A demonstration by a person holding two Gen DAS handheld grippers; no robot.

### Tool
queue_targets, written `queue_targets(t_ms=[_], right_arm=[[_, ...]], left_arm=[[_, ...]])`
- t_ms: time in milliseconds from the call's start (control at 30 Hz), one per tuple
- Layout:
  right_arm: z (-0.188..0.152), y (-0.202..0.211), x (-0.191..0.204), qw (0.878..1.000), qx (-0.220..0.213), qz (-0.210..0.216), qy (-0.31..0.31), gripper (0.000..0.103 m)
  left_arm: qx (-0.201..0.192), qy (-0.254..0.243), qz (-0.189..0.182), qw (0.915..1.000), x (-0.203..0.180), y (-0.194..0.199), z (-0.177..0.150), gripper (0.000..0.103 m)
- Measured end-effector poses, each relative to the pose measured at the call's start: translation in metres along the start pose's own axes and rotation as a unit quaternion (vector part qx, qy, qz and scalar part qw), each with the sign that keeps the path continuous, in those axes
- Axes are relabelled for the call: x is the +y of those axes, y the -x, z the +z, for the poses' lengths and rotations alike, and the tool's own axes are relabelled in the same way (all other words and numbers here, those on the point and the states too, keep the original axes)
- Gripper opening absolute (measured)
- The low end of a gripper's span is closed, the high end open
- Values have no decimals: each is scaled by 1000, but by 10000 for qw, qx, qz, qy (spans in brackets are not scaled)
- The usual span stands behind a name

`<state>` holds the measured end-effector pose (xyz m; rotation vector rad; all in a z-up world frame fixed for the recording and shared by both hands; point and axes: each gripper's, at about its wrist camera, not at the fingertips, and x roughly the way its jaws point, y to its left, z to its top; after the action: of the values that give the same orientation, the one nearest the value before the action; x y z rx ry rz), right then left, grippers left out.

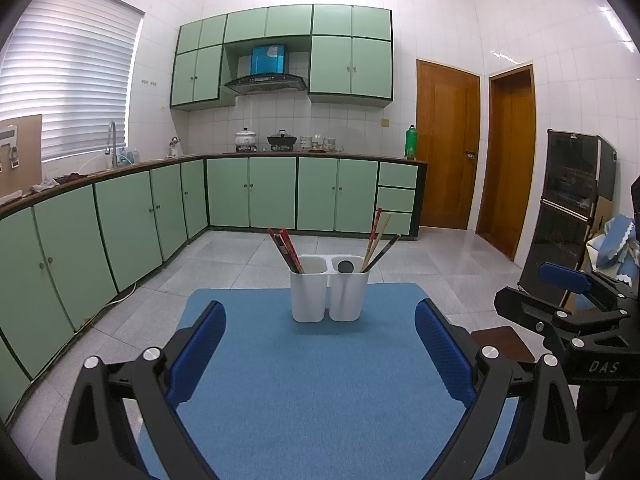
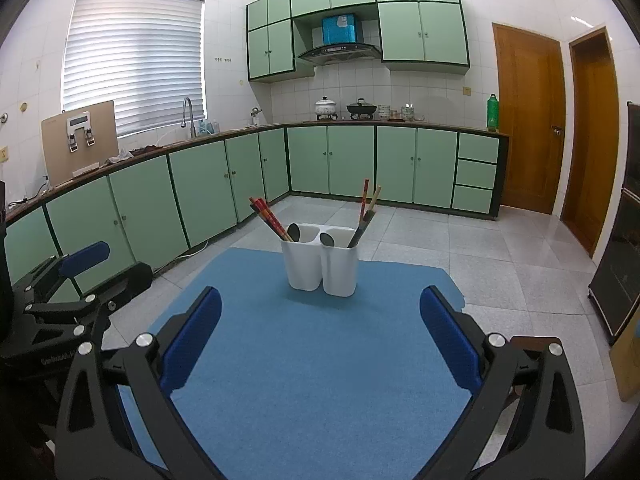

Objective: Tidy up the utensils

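Black-framed left gripper [image 1: 320,350] and right gripper [image 2: 320,340], blue-padded jaws, silver screws.

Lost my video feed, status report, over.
Left tongs open, empty. Right tongs open, empty. Chopsticks and spoons upright in white holder. Path clear.

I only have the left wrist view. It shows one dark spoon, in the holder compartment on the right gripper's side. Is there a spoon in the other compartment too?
Observer: Yes. The right wrist view shows a second dark spoon there, beside the red chopsticks in the white holder.
Operator: I see the right gripper only side-on. Is it holding anything?
Observer: No. The right gripper is open, with only the blue mat between its pads.
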<state>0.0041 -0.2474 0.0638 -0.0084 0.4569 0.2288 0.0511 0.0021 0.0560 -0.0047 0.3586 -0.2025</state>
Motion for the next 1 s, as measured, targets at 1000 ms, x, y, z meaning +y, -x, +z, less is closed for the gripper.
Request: queue_targets(t_ms=[1000], right_arm=[[3,2,4,10000,-2,28,-2,97]], left_arm=[[-73,-1,44,10000,-2,5,0,94]])
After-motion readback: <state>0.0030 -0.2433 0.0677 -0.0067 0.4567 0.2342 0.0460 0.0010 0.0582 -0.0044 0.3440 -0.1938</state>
